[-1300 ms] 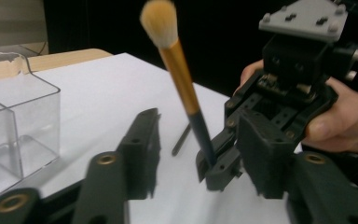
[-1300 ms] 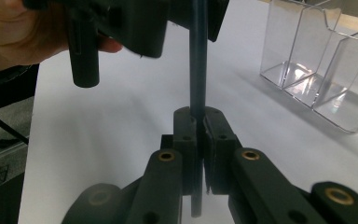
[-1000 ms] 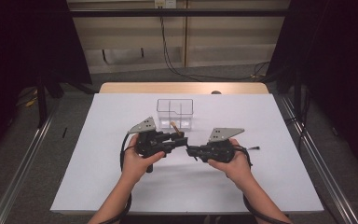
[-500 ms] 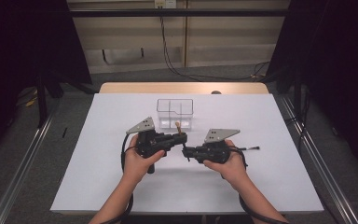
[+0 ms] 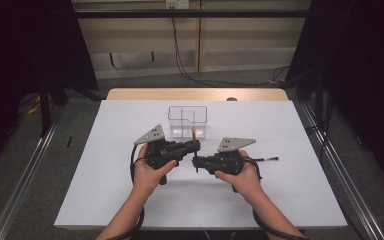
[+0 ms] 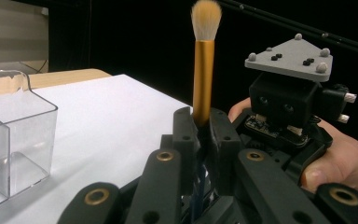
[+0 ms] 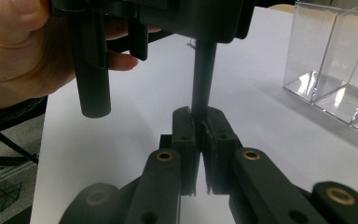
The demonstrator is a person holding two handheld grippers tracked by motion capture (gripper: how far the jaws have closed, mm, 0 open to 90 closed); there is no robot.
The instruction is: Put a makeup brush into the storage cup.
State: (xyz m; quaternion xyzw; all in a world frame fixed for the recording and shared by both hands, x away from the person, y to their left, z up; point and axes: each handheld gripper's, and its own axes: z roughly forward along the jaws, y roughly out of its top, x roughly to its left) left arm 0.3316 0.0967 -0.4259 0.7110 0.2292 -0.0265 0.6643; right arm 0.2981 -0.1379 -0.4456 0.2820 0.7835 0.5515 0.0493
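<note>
High view: white tabletop (image 5: pixel 105 190); clear box (image 5: pixel 187 120) at centre back; two hands with tongs meeting just before it. Left tongs (image 6: pixel 200 122): clenched on brush (image 6: pixel 203 70), gripped at the base of its gold ferrule, bristles up, held upright above the tabletop. Right tongs (image 7: pixel 200 119): clenched on the brush's dark handle, lower down. Right gripper view: box at right, apart from both tongs.
</note>
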